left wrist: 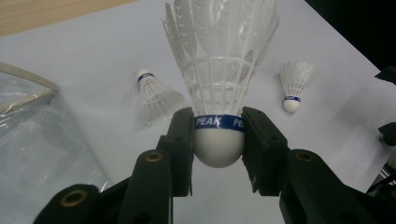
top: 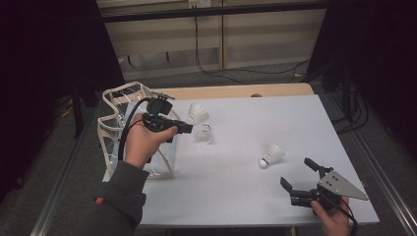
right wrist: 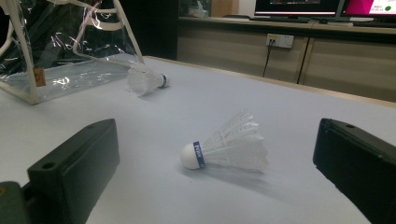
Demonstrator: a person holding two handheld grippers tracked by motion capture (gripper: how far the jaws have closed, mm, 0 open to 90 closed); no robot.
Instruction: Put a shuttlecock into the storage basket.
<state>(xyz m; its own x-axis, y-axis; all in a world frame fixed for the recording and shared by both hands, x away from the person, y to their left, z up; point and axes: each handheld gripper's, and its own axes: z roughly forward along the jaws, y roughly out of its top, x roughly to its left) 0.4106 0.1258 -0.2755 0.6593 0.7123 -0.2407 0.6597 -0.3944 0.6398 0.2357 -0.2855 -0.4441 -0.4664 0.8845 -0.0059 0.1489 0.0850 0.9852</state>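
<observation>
A white-covered wooden table (top: 275, 196) is seen bearing two white feathered shuttlecocks (top: 272, 155) (top: 197, 113) and a clear plastic bag (top: 120, 115).

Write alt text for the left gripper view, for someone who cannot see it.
The left tongs grip a white shuttlecock by its cork, feathers pointing up. Two more shuttlecocks lie on the white table beyond, and a clear bag sits at left.

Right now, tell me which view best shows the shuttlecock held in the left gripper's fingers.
The left gripper view: the held shuttlecock stands close up, its cork clamped between the left gripper fingers and the PEAK band readable. The high view shows it small and pale beyond the hand.
</observation>
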